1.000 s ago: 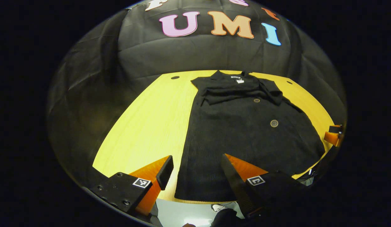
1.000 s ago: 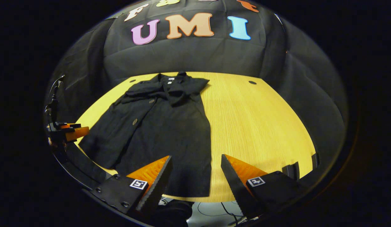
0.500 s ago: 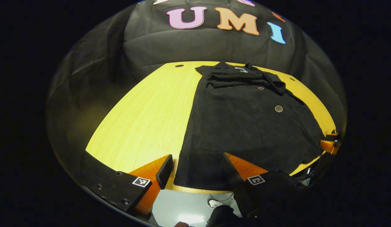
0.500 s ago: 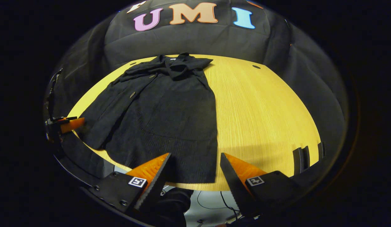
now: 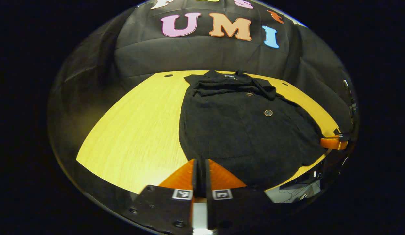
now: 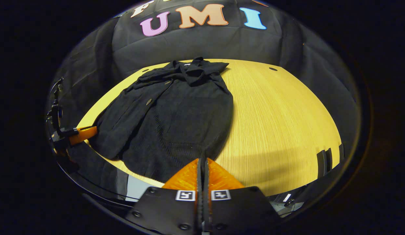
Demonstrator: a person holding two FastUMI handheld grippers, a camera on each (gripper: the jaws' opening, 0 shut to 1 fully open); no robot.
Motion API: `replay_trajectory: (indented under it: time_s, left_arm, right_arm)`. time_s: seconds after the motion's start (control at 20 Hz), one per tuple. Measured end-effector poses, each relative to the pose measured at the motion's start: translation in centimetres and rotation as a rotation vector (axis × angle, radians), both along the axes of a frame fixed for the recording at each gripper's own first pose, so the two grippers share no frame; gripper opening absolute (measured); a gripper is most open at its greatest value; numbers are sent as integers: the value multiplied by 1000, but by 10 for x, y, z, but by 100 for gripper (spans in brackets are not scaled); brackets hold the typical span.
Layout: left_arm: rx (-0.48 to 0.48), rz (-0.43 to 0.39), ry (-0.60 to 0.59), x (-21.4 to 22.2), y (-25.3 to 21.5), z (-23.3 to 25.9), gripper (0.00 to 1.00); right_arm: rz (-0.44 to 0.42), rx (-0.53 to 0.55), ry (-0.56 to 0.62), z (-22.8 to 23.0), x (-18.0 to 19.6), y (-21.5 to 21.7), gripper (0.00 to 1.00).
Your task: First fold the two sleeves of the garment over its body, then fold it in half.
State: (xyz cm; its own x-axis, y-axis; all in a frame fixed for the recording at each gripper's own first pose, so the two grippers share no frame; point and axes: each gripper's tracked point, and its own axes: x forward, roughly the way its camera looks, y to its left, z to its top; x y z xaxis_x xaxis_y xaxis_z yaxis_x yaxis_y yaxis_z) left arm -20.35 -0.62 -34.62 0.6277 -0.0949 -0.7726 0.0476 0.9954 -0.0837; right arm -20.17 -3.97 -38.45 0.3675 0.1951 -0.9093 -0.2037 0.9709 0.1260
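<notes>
Pinching the near hem of the black garment [image 5: 241, 130], my left gripper [image 5: 199, 163] has its two fingers drawn together at the hem's left corner, with a thin fold of the cloth caught between them. My right gripper [image 6: 202, 161] does likewise at the hem's right corner, fingers pressed together on the fabric's edge. Ahead of both grippers the garment lies flat on the yellow wooden table [image 5: 137, 130], stretching away from my fingertips toward the far edge, where the collar sits. Its sleeves [image 5: 222, 88] lie folded across the upper body, just below the collar. Two round buttons [image 5: 268, 113] show along the front. In the left gripper view the right gripper [image 5: 333, 143] shows far off to the right, at the hem's other corner; in the right gripper view the left gripper [image 6: 81, 133] shows far to the left, touching the cloth's edge. To the right of my right gripper the table lies bare.
</notes>
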Motion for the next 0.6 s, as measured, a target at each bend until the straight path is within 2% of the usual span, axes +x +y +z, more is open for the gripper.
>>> replay_trajectory:
  time_s: [0.05, 0.1, 0.15, 0.3, 0.5, 0.6]
  left_arm:
    - [-7, 8, 21, 0, 0, -1, 3]
    - [-23, 15, 50, 0, 0, -1, 0]
    - [-49, 19, 66, 2, -2, 0, 0]
    - [-113, 45, 77, 5, 2, 15, 0]
    - [-112, 33, -106, 50, 11, 79, 0]
    - [-118, 29, -155, 73, 11, 102, 0]
  right_arm:
    - [12, 4, 25, -3, -1, 1, 3]
    - [6, 18, 42, -1, 1, 1, 3]
    - [1, 24, 47, 3, 3, 0, 3]
    - [-49, 92, -43, 31, 26, 10, 3]
    - [-47, 146, -143, 75, 65, 22, 2]
    - [-41, 183, -205, 98, 89, 32, 2]
